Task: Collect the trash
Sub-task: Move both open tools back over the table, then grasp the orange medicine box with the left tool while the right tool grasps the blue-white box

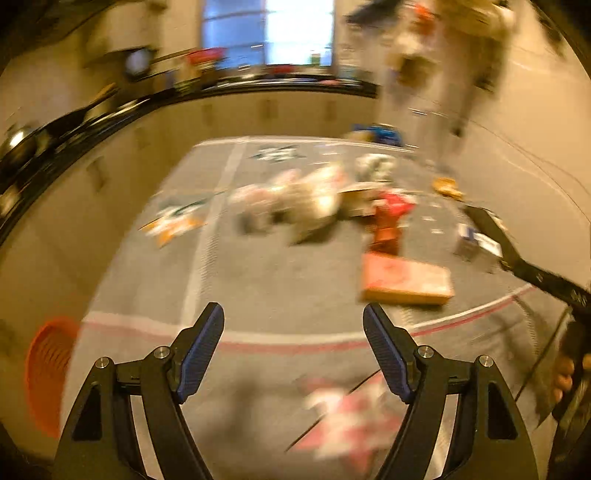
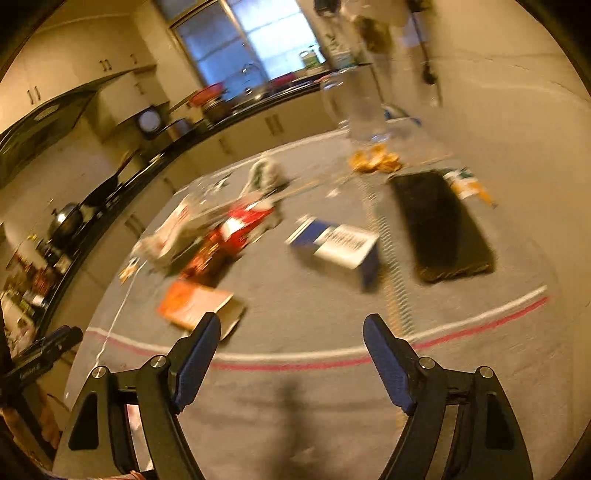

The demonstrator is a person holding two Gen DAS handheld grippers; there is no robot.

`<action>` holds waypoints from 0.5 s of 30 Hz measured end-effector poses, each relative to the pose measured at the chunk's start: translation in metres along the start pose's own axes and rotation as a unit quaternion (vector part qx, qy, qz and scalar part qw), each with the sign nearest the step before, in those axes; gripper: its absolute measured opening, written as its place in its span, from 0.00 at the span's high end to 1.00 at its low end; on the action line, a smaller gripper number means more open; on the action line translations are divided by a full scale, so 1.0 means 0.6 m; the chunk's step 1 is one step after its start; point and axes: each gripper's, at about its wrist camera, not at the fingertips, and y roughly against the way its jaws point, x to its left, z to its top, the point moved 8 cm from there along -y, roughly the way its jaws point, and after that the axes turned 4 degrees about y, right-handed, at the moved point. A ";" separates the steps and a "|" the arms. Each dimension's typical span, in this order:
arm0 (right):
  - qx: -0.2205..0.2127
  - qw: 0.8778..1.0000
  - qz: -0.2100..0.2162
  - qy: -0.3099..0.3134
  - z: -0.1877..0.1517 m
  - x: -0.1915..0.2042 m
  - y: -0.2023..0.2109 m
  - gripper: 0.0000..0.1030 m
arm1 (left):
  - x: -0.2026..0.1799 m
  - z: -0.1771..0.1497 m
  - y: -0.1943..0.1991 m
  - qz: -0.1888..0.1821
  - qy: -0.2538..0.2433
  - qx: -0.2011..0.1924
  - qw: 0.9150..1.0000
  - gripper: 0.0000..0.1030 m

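The left gripper hangs above the floor with its jaws spread wide and nothing between them; the right gripper is likewise released and empty. Both views are smeared by motion blur.

Under them lies a grey mat with white and red curved lines crossing it just ahead of the fingers, plus a straight white stripe running away on the left in the left wrist view. The trash is scattered over the middle of this mat. Nearest is a flat orange cardboard box, ahead and right of the left gripper; in the right wrist view the same box sits just beyond the left finger. Farther off is a red package touching a heap of crumpled pale wrappers. A blue-and-white carton lies near the middle of the right view, and to its right a black rectangular bin rests on the mat. Beyond the bin is a yellow crumpled scrap, with a clear plastic bottle standing blurred behind it.

An orange basket shows at the near left edge of the left view.

The room is a kitchen: a dark countertop curves along the left and far side above cream cabinet doors, carrying a wok and other pans. A bright window sits in the far wall, and a plain cream wall closes the right.
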 end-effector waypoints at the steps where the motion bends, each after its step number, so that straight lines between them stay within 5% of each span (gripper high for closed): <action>1: -0.005 1.000 0.000 0.001 0.011 -0.006 -0.001 0.19 | -0.017 0.008 -0.014 -0.013 -0.011 0.003 1.000 0.26; 7: -0.024 1.000 0.020 0.000 0.067 -0.018 -0.041 0.19 | -0.114 0.045 -0.128 -0.136 -0.029 0.092 0.986 0.26; 15: 0.008 0.998 0.051 -0.046 0.090 -0.038 -0.129 0.19 | -0.159 0.046 -0.227 -0.174 -0.056 0.170 0.968 0.26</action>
